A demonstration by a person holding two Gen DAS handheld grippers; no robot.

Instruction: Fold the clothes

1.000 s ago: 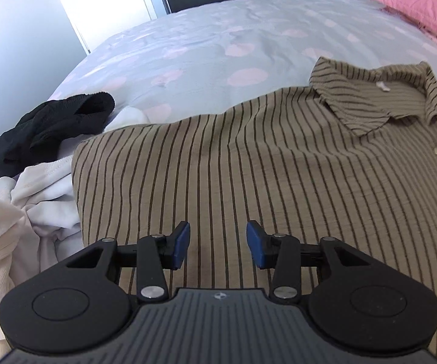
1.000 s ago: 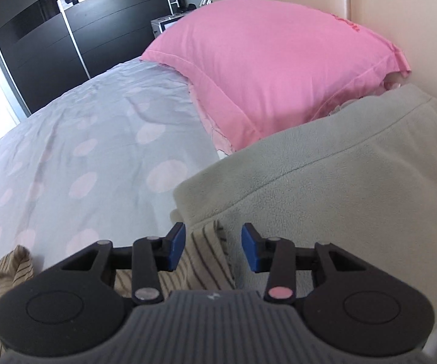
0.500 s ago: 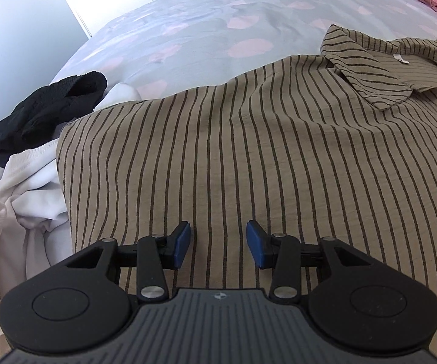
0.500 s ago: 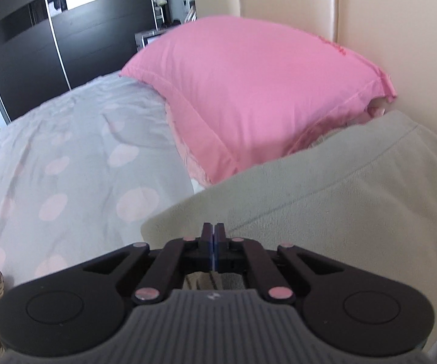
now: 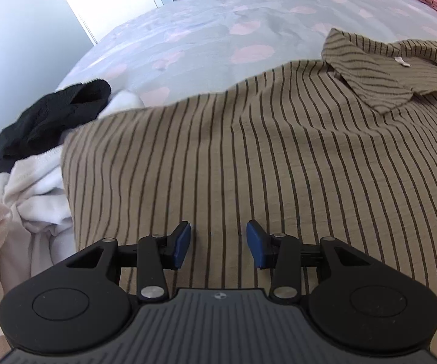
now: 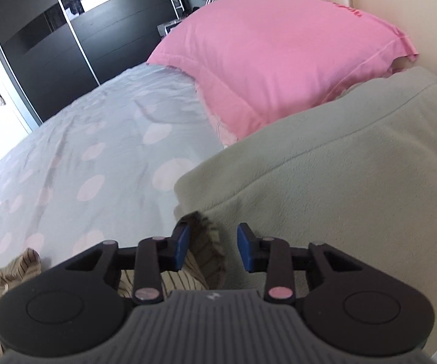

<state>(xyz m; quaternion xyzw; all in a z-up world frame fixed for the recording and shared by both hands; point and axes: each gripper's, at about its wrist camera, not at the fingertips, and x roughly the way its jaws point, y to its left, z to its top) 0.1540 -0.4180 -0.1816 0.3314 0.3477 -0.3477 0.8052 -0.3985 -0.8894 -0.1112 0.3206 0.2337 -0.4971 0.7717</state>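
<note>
Black tongs (image 5: pixel 218 244), blue pads (image 5: pixel 180 244), ribbed grey housing

In the left wrist view the striped shirt (image 5: pixel 279 163) runs off the right and lower edges, its near hem hidden behind the left gripper (image 5: pixel 218 244). The black garment (image 5: pixel 51 124) at centre left is blurred. The white cloth (image 5: pixel 33 188) is cut by the left edge. In the right wrist view only a blurred shirt fold (image 6: pixel 206 242) shows above the right gripper (image 6: pixel 211 247). The grey-green blanket (image 6: pixel 339 176) leaves the frame at right.
</note>
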